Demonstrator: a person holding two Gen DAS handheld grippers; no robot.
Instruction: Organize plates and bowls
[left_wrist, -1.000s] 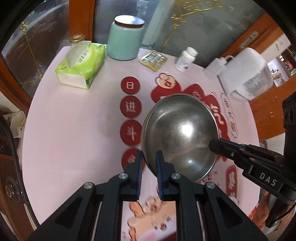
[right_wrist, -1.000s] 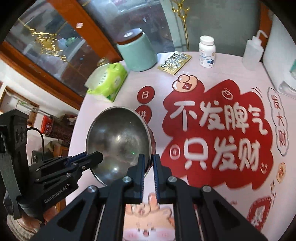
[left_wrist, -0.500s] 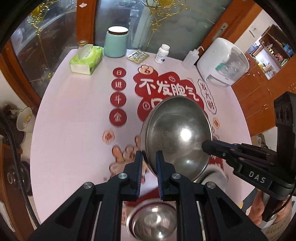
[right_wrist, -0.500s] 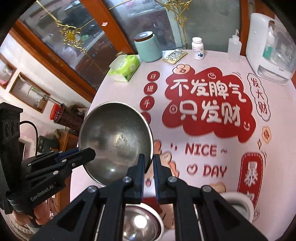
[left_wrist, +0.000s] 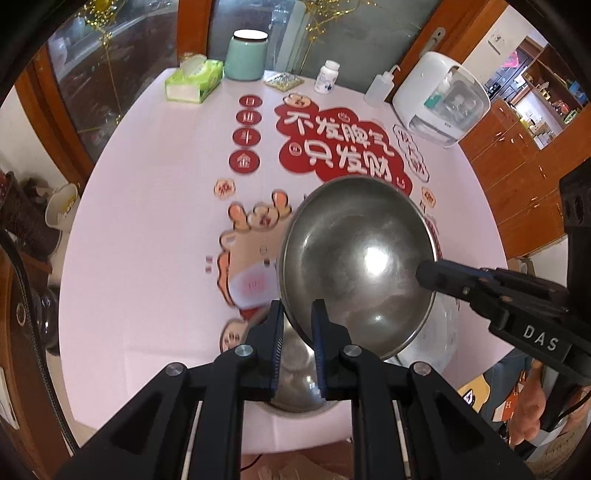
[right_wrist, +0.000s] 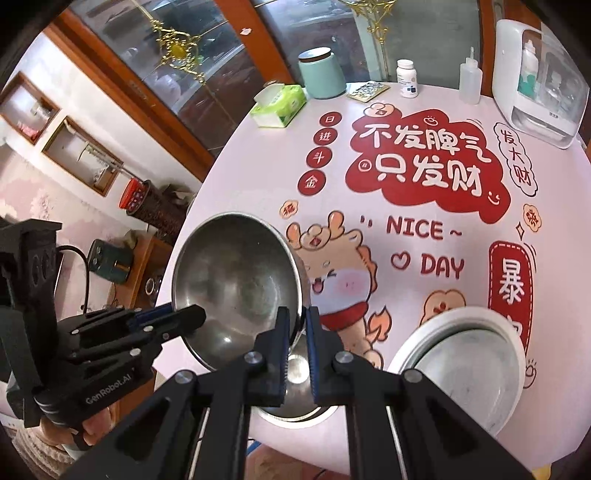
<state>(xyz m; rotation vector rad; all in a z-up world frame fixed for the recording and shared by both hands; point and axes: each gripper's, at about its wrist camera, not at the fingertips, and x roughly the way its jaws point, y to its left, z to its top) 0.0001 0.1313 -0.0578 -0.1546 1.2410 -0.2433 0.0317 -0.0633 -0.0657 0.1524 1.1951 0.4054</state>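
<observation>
1. Nearest, a second steel bowl (right_wrist: 295, 391) sits on the table (left_wrist: 147, 229) at its front edge, right under the claws.
2. The left claw (left_wrist: 297, 321) and the right claw (right_wrist: 296, 325) are each clamped tight on opposite rims of a large steel bowl (left_wrist: 354, 266), held tilted above the second steel bowl.
3. Just to the right stands a white plate (right_wrist: 461, 365).
4. At the far edge: a green tissue pack (left_wrist: 194, 81), a mint jar (left_wrist: 245, 55), a pill bottle (left_wrist: 327, 75) and a white appliance (left_wrist: 439, 99).
</observation>
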